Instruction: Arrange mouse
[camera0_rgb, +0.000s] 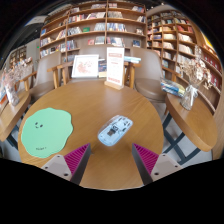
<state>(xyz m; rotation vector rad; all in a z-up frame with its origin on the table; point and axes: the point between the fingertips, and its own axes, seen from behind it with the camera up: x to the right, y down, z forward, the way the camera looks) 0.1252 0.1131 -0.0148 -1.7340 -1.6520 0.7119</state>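
Claw (111, 158) spread wide, empty, magenta pads (76, 157) angled outward at 7 and 5 o'clock, nothing between them but bare wood. Hovering above the table (100, 105), clear of everything on it.

Just ahead, toward 12 o'clock and slightly right of centre: the mouse (115, 129), lying flat and askew on the wood, white or pale grey, smooth hard shell, rounded oblong with darker markings too small to read. Not gripped, not touched.

Off at 10 o'clock from the claw: a light green mat (46, 130), thin, flat, wavy-edged like a cloud, matte surface. Mouse well apart from it.

Table round, warm wood, faint grain, smooth finish. Beyond, at the far edge: upright display cards (100, 66), then bookshelves (100, 25).

Judged progress: early. Grasp not yet made; pickup and placing, likely onto the mat, all left.
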